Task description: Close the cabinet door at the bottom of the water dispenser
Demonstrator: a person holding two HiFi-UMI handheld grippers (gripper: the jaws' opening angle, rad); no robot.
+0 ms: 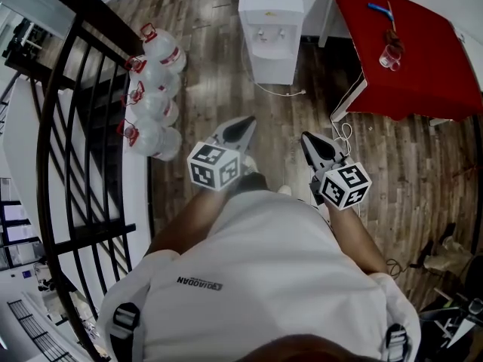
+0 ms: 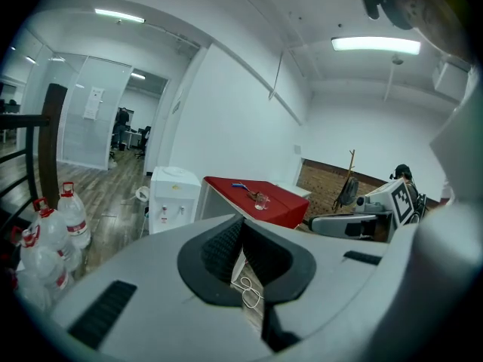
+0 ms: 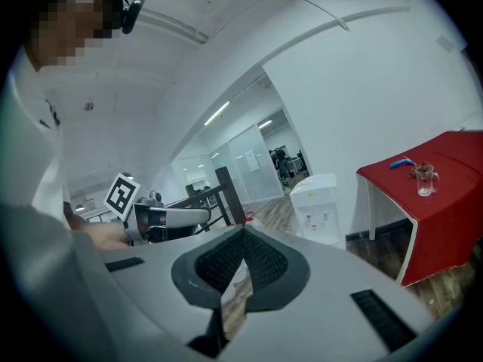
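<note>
Head view, water dispenser [image 1: 270, 36] well ahead of left hand-held gripper [image 1: 247, 122]

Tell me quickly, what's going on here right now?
A person stands on the wood floor holding the left gripper and the right gripper out in front, both shut with nothing between their jaws. The water dispenser stands across the room beside the red table, well apart from both grippers. Nothing touches it yet, and its bottom cabinet door can't be made out clearly from here.
</note>
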